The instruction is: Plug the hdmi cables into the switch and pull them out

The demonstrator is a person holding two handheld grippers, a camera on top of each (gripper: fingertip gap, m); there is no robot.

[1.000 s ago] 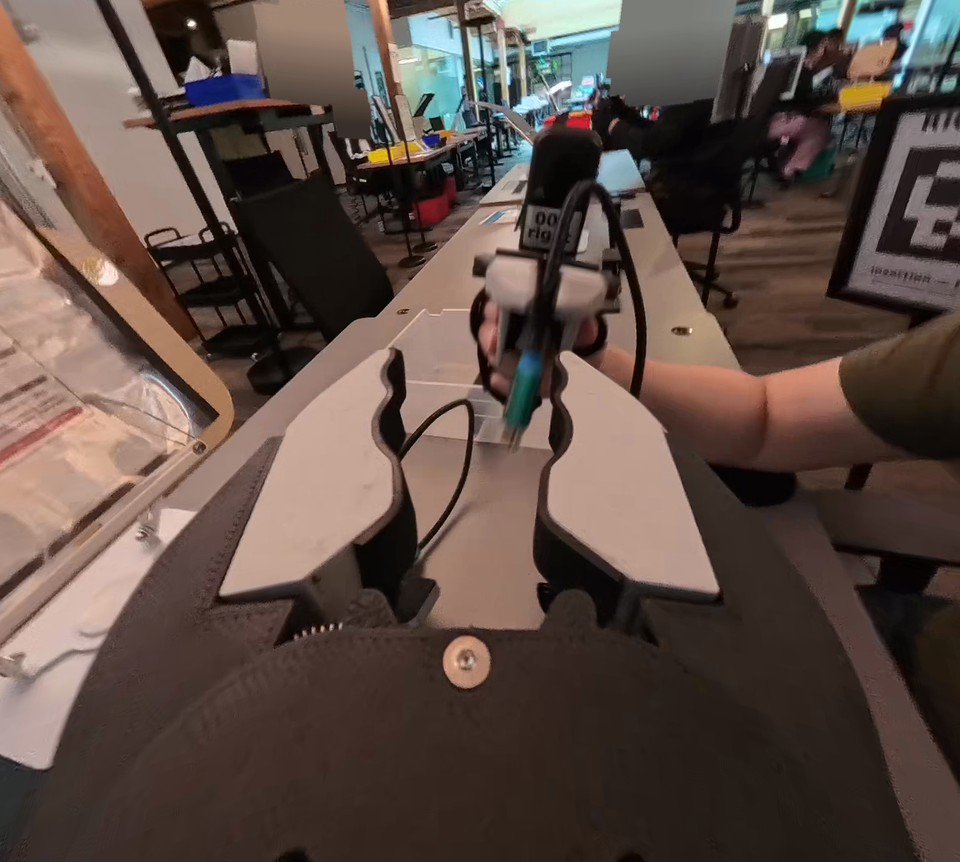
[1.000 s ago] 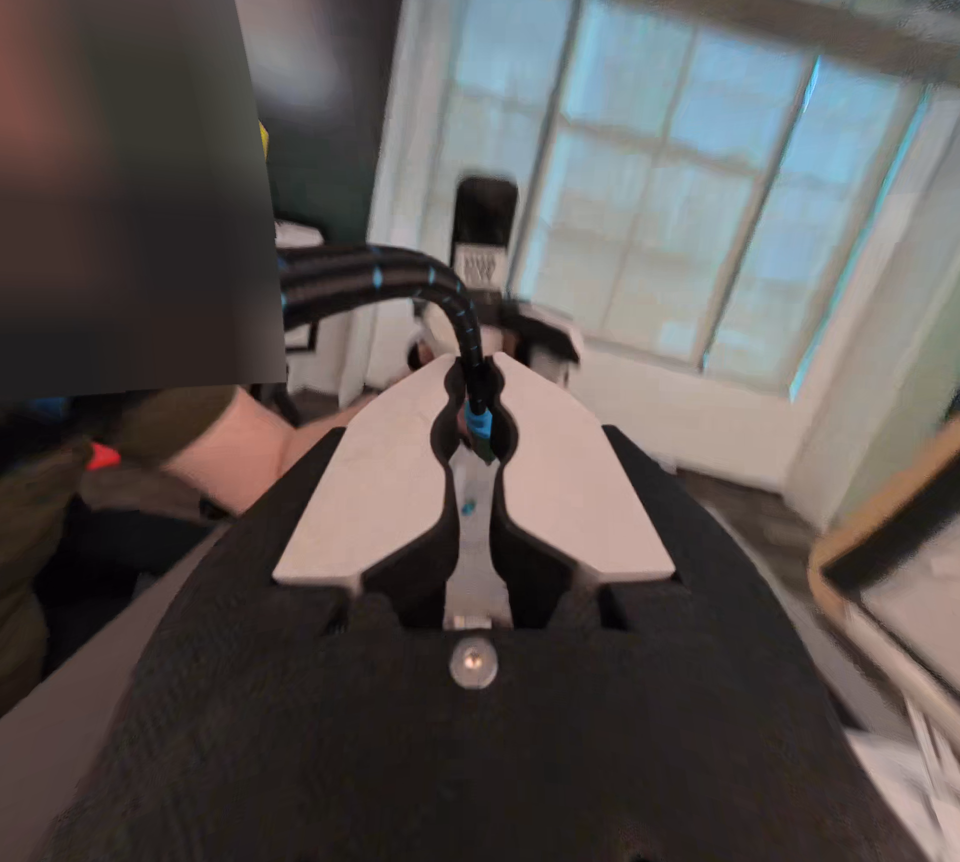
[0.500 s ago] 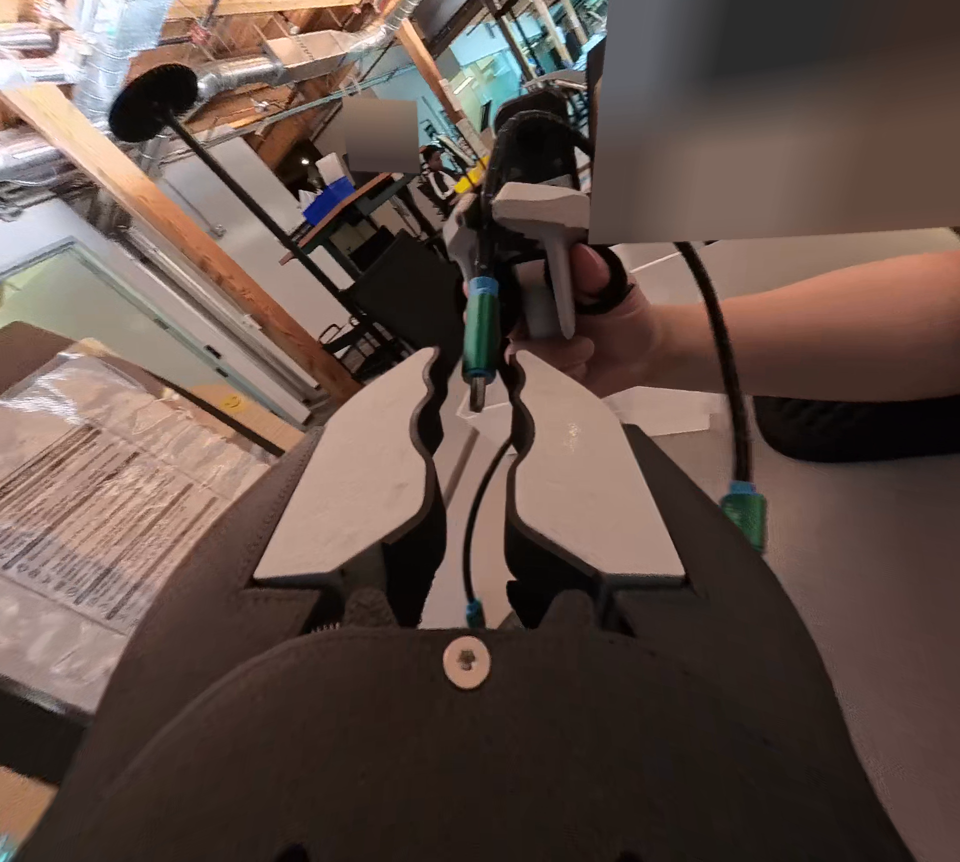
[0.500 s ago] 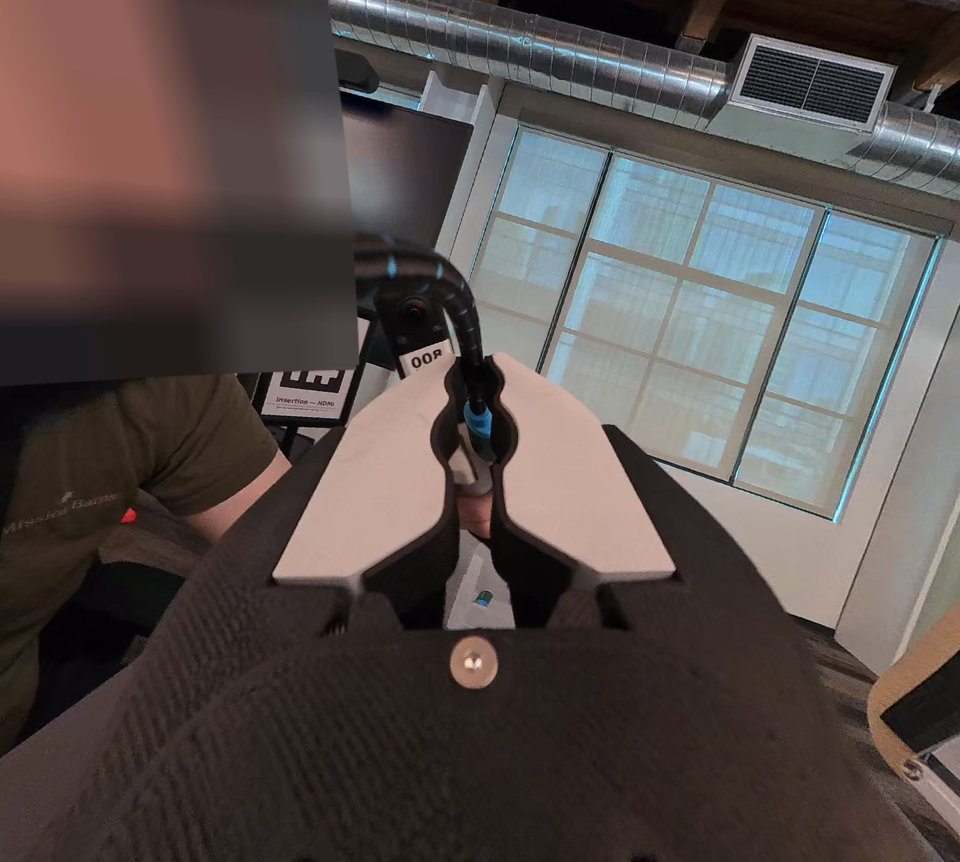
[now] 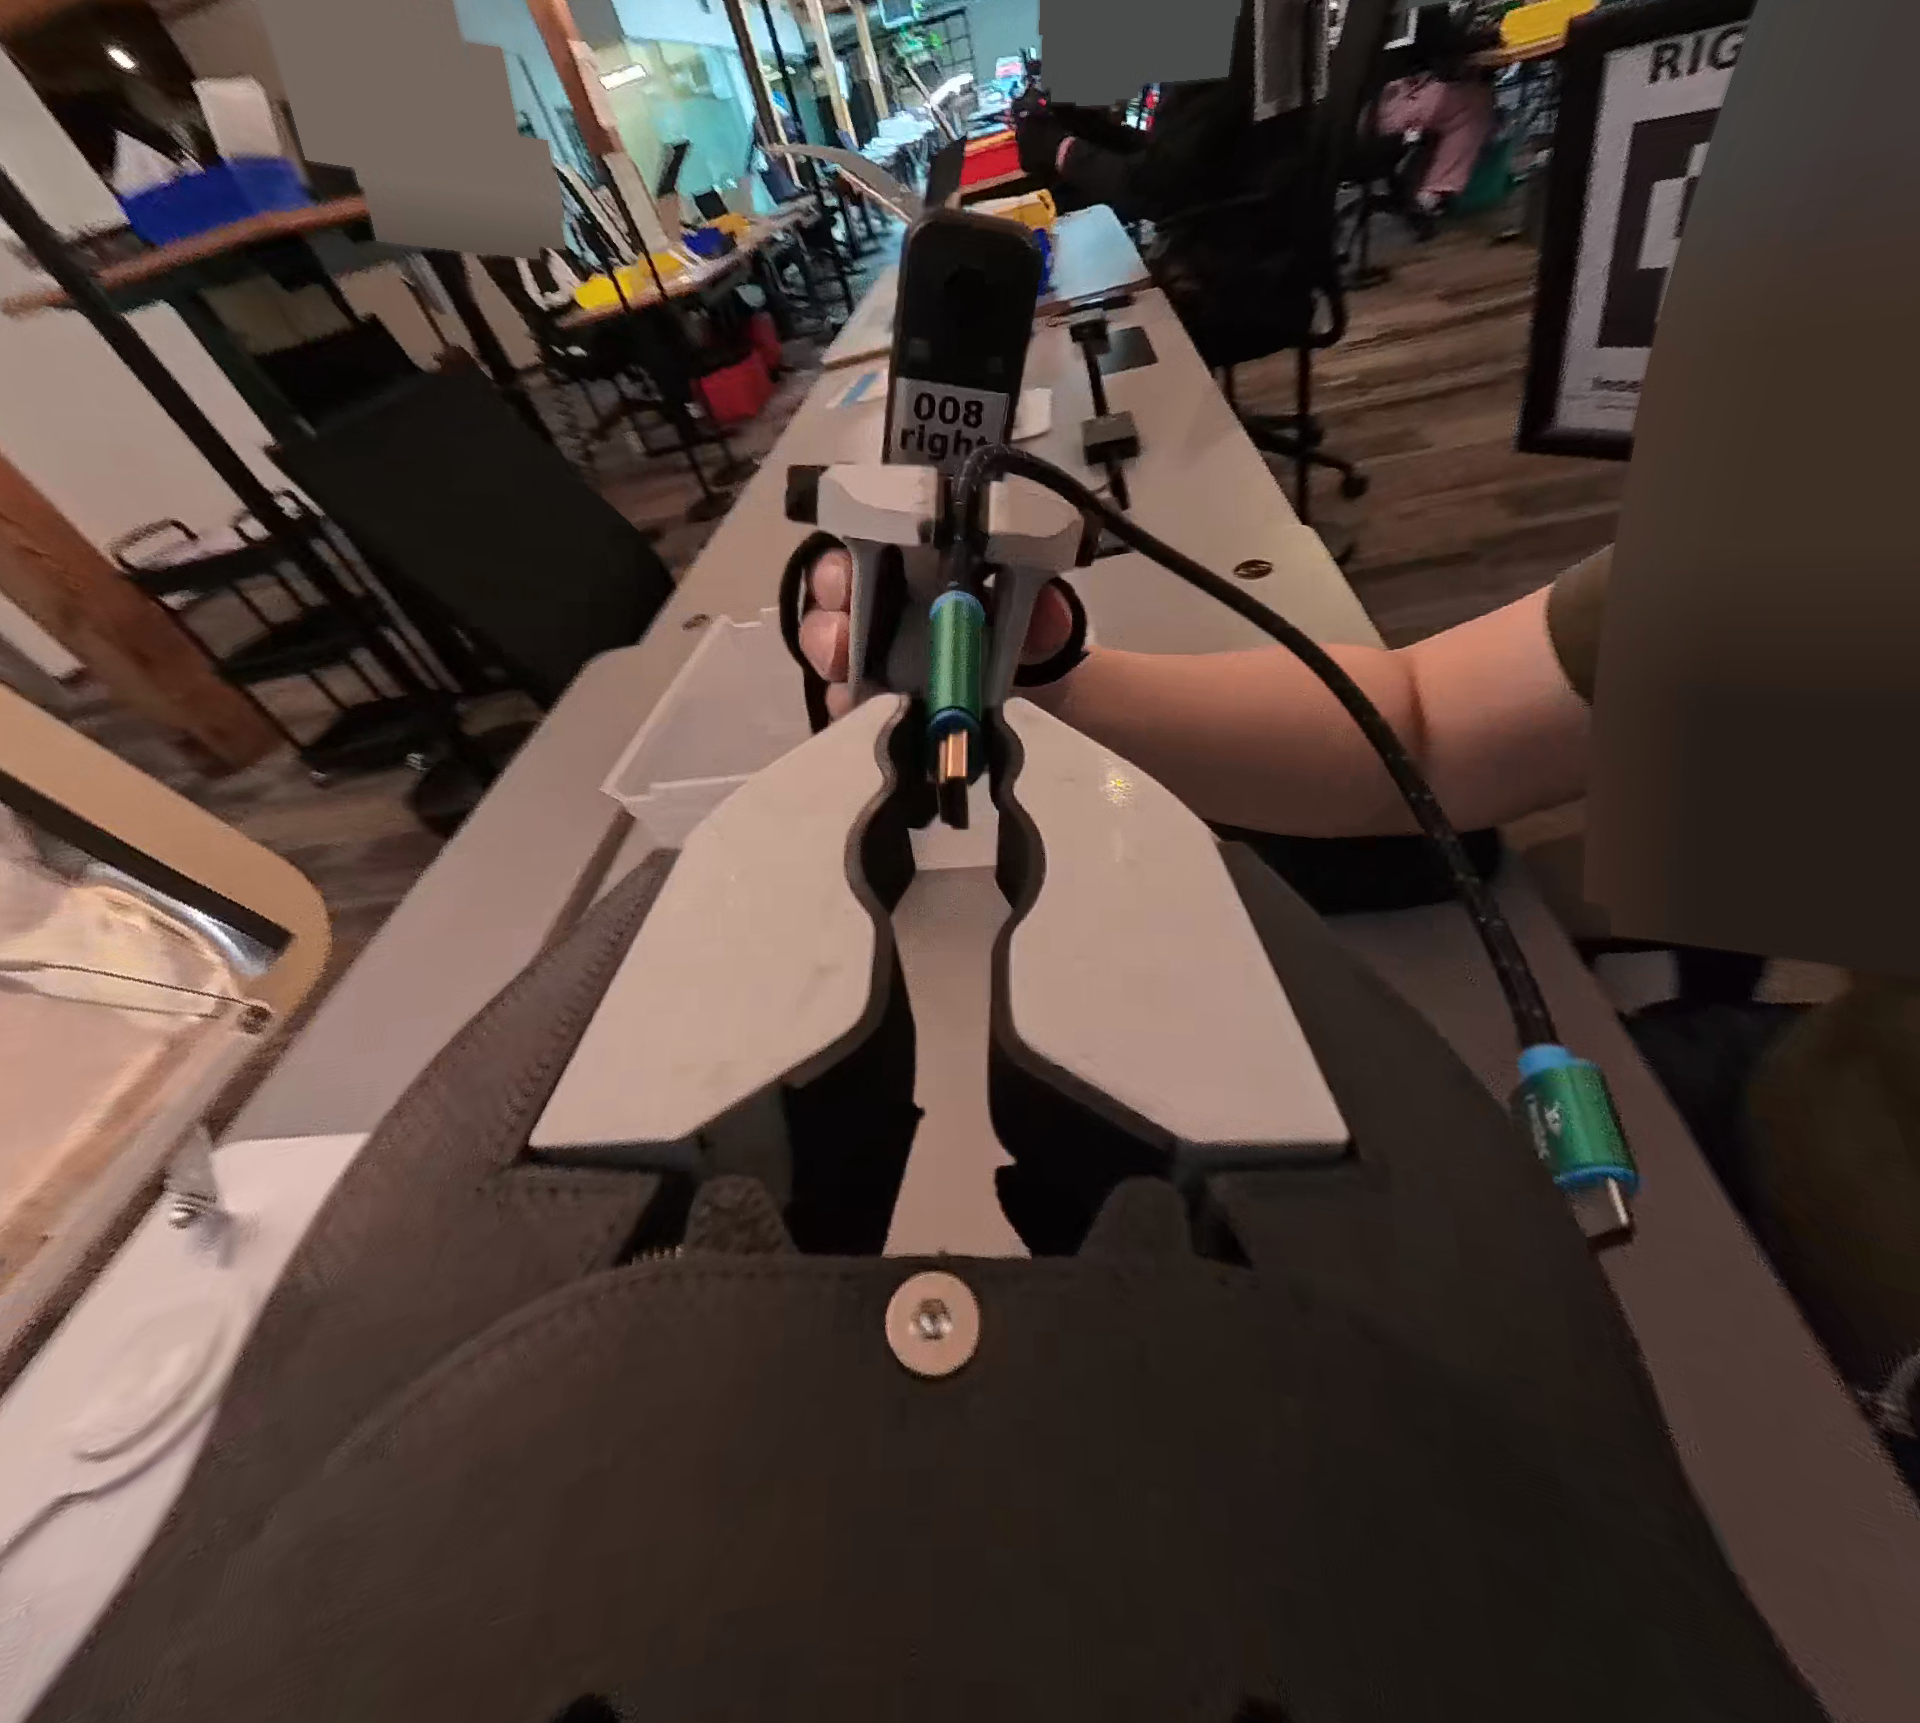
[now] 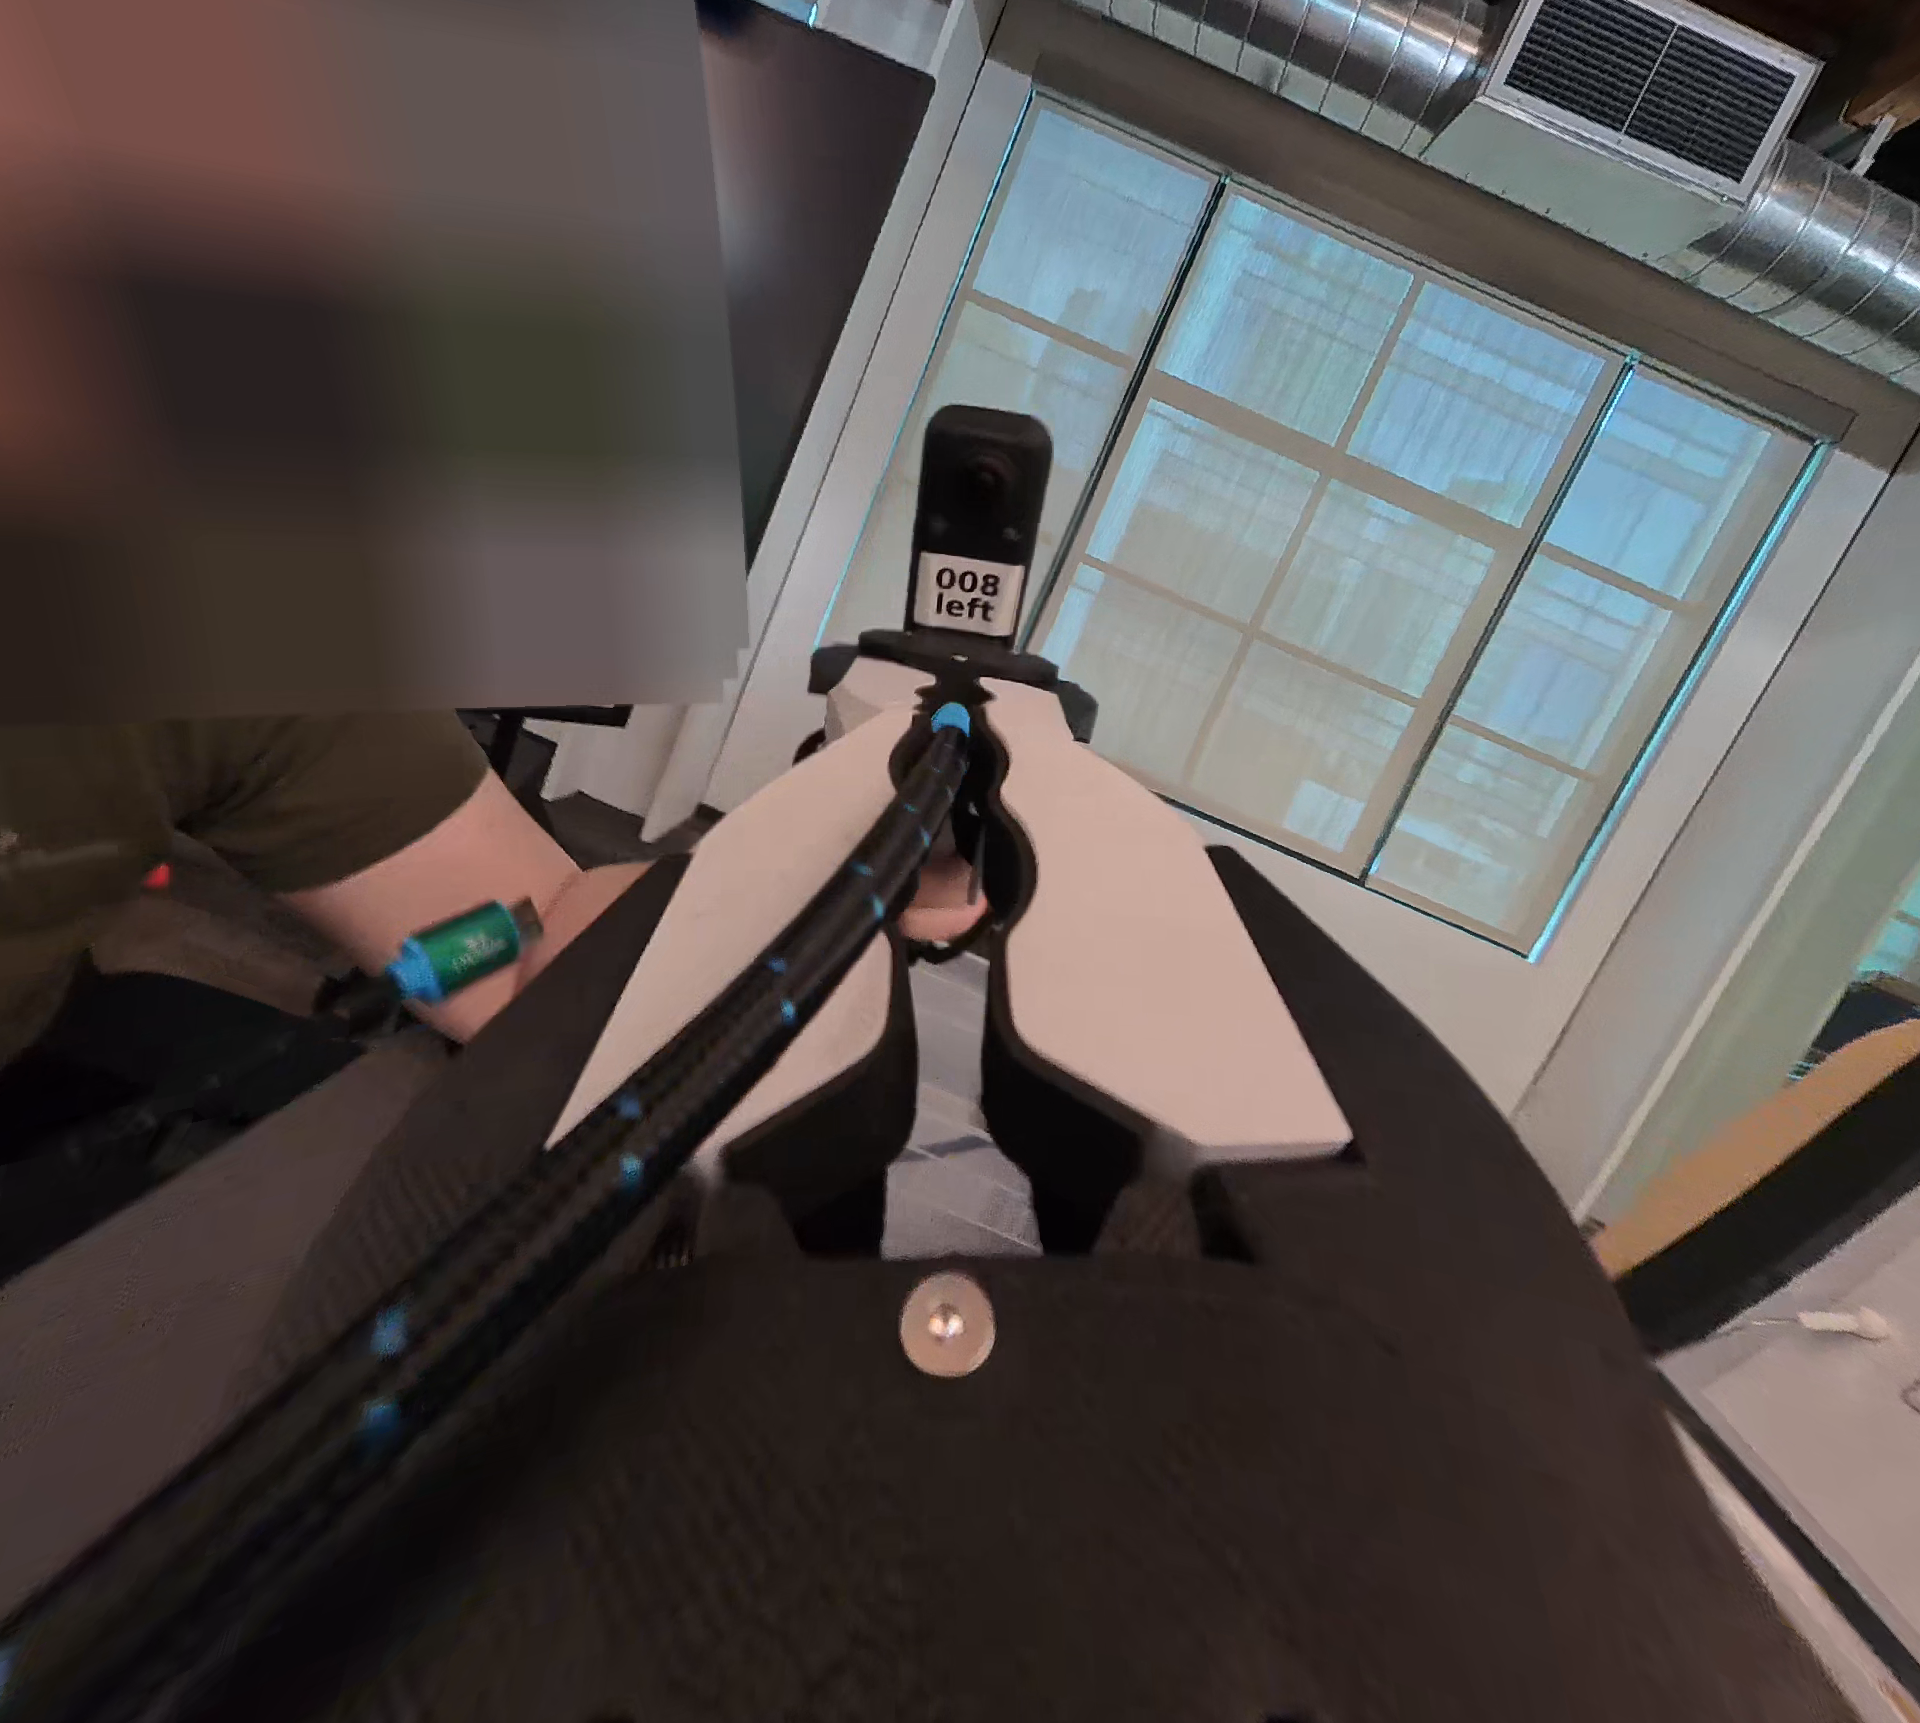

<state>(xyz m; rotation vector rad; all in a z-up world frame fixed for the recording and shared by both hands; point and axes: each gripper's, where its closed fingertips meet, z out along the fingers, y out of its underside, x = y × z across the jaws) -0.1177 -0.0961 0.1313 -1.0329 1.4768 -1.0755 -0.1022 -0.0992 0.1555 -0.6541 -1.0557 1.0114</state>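
- The right gripper (image 5: 951, 686) is clamped on the rear of a green HDMI plug (image 5: 954, 660) and holds it in the air above the middle of the grey table (image 5: 1195, 624). The metal tip points at the opposing tool. We read this as a hand-over or regrip, meant to set the connector square before insertion.
- The left gripper (image 5: 948, 717) has its jaws drawn narrow, with the metal tip lying between them. We cannot tell whether the pads actually press on it.
- The two tools face one another along one line. In our judgement this keeps the connector's axis steady while the grasp changes.
- The plug has a green metallic barrel with a blue collar at the rear and a flat gold-toned tip. The barrel is smooth, so we expect it could slip or twist under a light pinch.
- The cable (image 5: 1351, 717) is black braid flecked with blue. It arcs from the held plug towards the table's right edge, and in the right wrist view it drapes back across that tool's own finger.
- The second plug (image 5: 1571, 1138) matches the first and hangs free at the right edge, so its weight pulls on the cable.
- A clear tray (image 5: 696, 738) sits near the left edge.
- We cannot identify the switch, and no cable is plugged into anything.
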